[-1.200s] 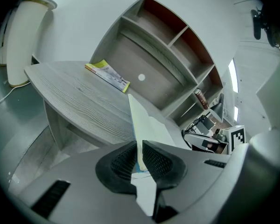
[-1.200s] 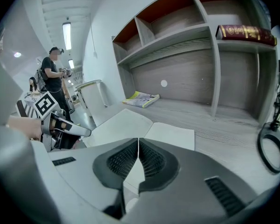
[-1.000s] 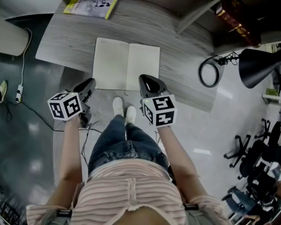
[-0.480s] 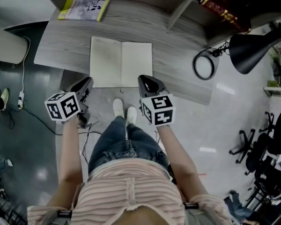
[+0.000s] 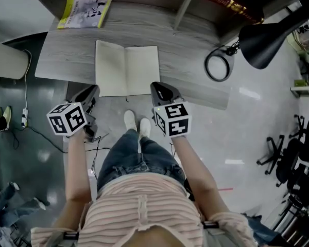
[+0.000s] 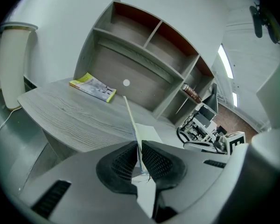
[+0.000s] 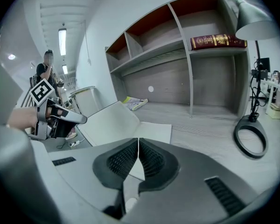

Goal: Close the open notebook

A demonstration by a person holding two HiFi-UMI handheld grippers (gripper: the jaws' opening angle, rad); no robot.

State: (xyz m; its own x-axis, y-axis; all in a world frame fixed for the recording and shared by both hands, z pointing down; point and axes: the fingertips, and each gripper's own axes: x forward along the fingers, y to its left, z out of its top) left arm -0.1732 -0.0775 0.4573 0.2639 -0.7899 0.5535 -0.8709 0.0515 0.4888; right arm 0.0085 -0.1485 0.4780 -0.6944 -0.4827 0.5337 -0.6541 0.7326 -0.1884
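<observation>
Cream notebook (image 5: pixel 127 69) page, thin, seemingly pinched by ribbed left tongs (image 6: pixel 139 146)

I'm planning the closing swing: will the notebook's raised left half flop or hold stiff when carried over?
Probably fairly stiff: the left half stands flat and unbent though the left gripper pinches only its near edge. Probably light, too; the notebook is thin. Its right half lies unheld on the smooth desk, so it may slide.

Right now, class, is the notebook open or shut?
Open: the notebook shows both pages, its left half tilted up in the jaws of the left gripper.
</observation>
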